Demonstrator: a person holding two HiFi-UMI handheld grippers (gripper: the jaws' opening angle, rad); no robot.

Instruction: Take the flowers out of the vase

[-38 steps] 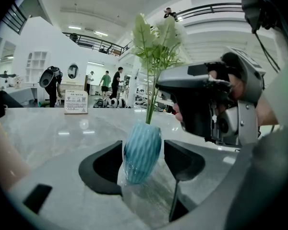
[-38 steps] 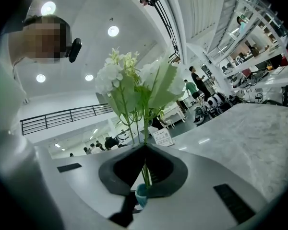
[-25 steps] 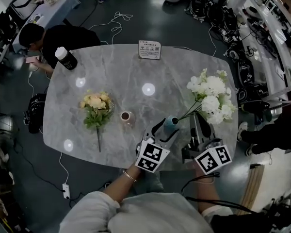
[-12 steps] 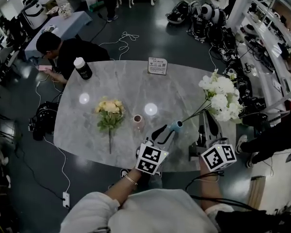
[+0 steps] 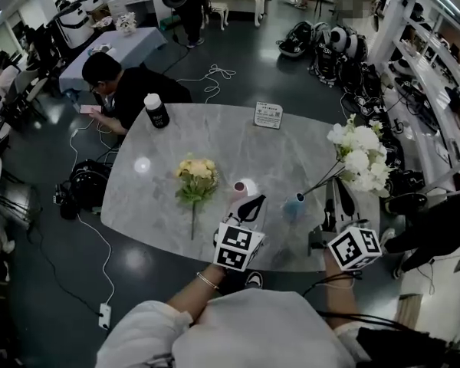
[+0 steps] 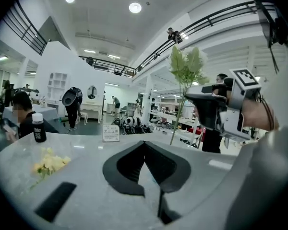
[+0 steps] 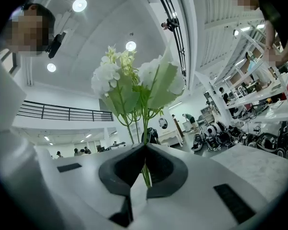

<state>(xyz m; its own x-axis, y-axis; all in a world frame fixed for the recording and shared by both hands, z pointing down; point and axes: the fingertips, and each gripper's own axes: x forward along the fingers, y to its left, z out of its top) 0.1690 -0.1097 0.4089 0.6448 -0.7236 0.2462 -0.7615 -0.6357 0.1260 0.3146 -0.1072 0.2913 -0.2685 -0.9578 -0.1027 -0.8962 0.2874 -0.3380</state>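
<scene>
A bunch of white flowers [image 5: 359, 156] hangs over the table's right end, its green stems [image 7: 145, 170] pinched in my right gripper [image 5: 334, 186], which is shut on them. The stems' lower ends reach toward a small blue vase [image 5: 295, 206] that stands free on the grey marble table [image 5: 215, 140]; I cannot tell whether they are still inside it. My left gripper [image 5: 252, 201] sits left of that vase, beside a small pink vase [image 5: 239, 188]. Its jaws have just been closing and are shut with nothing between them [image 6: 145, 143]. A yellow bunch [image 5: 196, 176] lies flat on the table.
A black bottle with a white cap [image 5: 155, 111] and a small sign card [image 5: 268, 115] stand at the table's far side. A person [image 5: 134, 87] sits at the far left corner. Cables, bags and equipment cover the floor around the table.
My left gripper has let go of the blue vase, closed and drawn away to the left. My right gripper has risen with the white flowers.
</scene>
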